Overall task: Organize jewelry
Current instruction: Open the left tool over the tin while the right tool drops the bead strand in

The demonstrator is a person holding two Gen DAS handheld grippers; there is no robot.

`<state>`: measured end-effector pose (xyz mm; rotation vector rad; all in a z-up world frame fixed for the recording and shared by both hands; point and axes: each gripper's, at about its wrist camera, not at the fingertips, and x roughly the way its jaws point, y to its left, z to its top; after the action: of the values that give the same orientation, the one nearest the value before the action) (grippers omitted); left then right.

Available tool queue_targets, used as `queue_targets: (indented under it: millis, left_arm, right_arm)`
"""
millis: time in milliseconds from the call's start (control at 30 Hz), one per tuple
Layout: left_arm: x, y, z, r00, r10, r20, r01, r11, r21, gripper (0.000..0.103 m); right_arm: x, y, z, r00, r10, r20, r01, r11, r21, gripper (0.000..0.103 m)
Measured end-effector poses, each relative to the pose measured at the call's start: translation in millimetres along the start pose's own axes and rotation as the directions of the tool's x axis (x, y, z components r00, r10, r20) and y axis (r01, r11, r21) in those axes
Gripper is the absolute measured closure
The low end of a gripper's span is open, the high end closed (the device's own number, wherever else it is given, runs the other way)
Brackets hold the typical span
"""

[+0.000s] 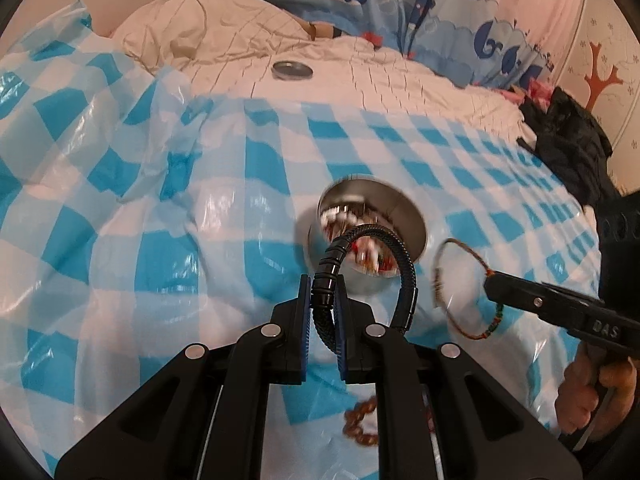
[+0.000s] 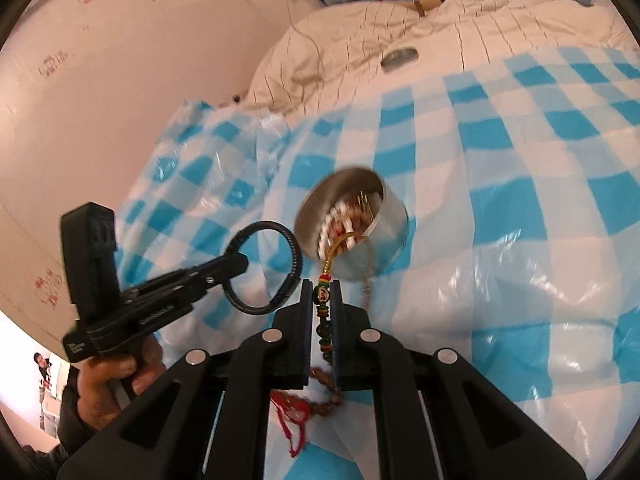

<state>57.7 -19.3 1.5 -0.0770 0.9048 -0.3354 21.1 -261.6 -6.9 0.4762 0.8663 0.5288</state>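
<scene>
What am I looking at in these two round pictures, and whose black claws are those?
No robot here: a person holds a black two-finger gripper in each hand, each with a fisheye camera looking along its fingers. The left camera shows the left gripper shut on a black braided leather bracelet. The right camera shows the right gripper shut on a thin bracelet of coloured beads. Each gripper also appears at the edge of the other's view. Below lies a blue-and-white checked plastic sheet bearing a round silver metal tin of jewelry, with a brown bead bracelet lying nearby.
</scene>
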Motion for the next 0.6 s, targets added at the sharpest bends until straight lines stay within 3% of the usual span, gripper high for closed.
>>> queue_targets:
  millis: [367, 467, 500, 600]
  left_arm:
    - [54, -18, 34, 0.999, -0.050, 0.005, 0.050, 0.993, -0.110, 0.093]
    - [69, -19, 37, 1.000, -0.025, -0.011, 0.024, 0.990, -0.138, 0.085]
    - [73, -19, 37, 1.000, -0.015, -0.027, 0.011, 0.990, -0.140, 0.076]
    - [64, -17, 39, 1.000, -0.019, -0.006, 0.017, 0.990, -0.141, 0.067]
  right_arm:
    - [-15, -10, 14, 0.998, 0.034, 0.048, -0.036, 0.998, 0.046, 0.094]
    - [-15, -10, 16, 0.998, 0.035, 0.044, -0.037, 0.999, 0.038, 0.094]
    - [-14, -9, 16, 0.998, 0.036, 0.044, -0.038, 0.999, 0.033, 0.094]
    - [-11, -2, 21, 0.997, 0.060, 0.042, -0.061, 0.998, 0.021, 0.094]
